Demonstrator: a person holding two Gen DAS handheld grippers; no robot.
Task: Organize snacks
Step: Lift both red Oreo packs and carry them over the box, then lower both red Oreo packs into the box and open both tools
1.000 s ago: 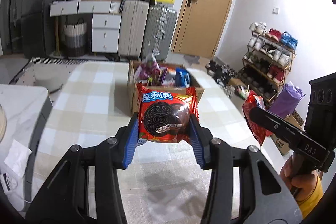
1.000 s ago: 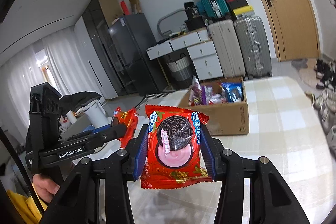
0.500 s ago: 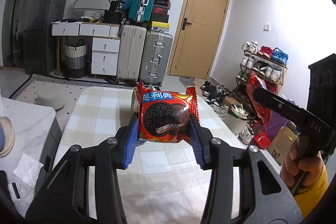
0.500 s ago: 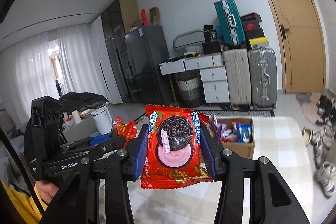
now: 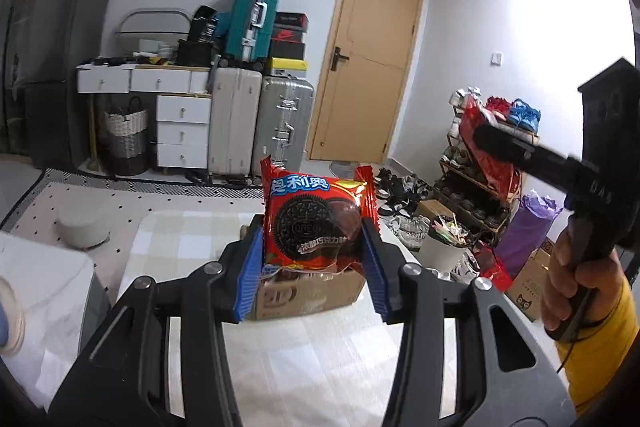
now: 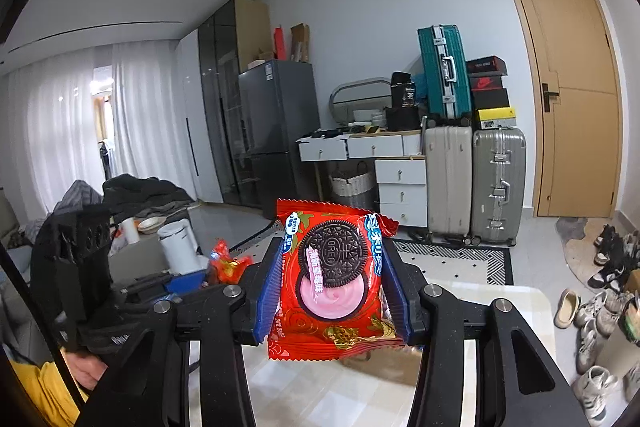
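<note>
- Left gripper (image 5: 314, 261) — blue pads pinch a red chocolate Oreo packet (image 5: 316, 223) upright between the jaws.
- Right gripper (image 6: 334, 293) clamps a red strawberry Oreo packet (image 6: 334, 287) the same way.
- Cardboard box (image 5: 304, 293) sits on the checked table (image 5: 320, 367) just beyond the left jaws, its contents probably hidden behind the packet.

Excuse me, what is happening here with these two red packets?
A person is sorting snacks with handheld tongs in each hand. The left tongs clamp a red chocolate Oreo packet, and the right tongs clamp a red strawberry Oreo packet. Both packets are held in the air above the checked table, over the cardboard box standing on it. Nothing has been released yet.
</note>
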